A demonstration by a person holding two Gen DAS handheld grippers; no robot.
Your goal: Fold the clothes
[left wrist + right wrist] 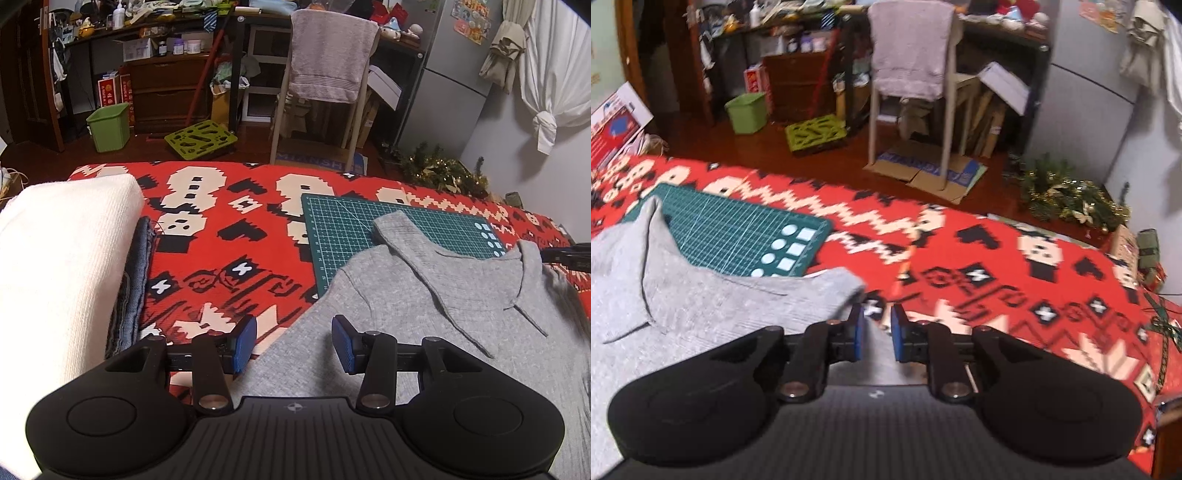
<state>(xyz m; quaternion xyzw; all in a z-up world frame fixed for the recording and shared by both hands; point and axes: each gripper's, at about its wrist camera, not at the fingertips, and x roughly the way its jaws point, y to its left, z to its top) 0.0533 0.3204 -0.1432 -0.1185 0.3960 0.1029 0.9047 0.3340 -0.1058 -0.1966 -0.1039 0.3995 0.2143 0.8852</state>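
Left wrist view: grey hooded top [424, 314] flat on the red patterned blanket [229, 266], hood toward the green cutting mat [343, 229]; left gripper [294, 341] spread wide over its left edge (folded white cloth [62, 266] left). Right wrist view: right gripper [877, 332] narrowly parted, grey cloth between; bare blanket rightward.

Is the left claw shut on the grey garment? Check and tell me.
No: in the left wrist view the left claw stands wide open above the grey garment, its blue pads well apart and gripping nothing.
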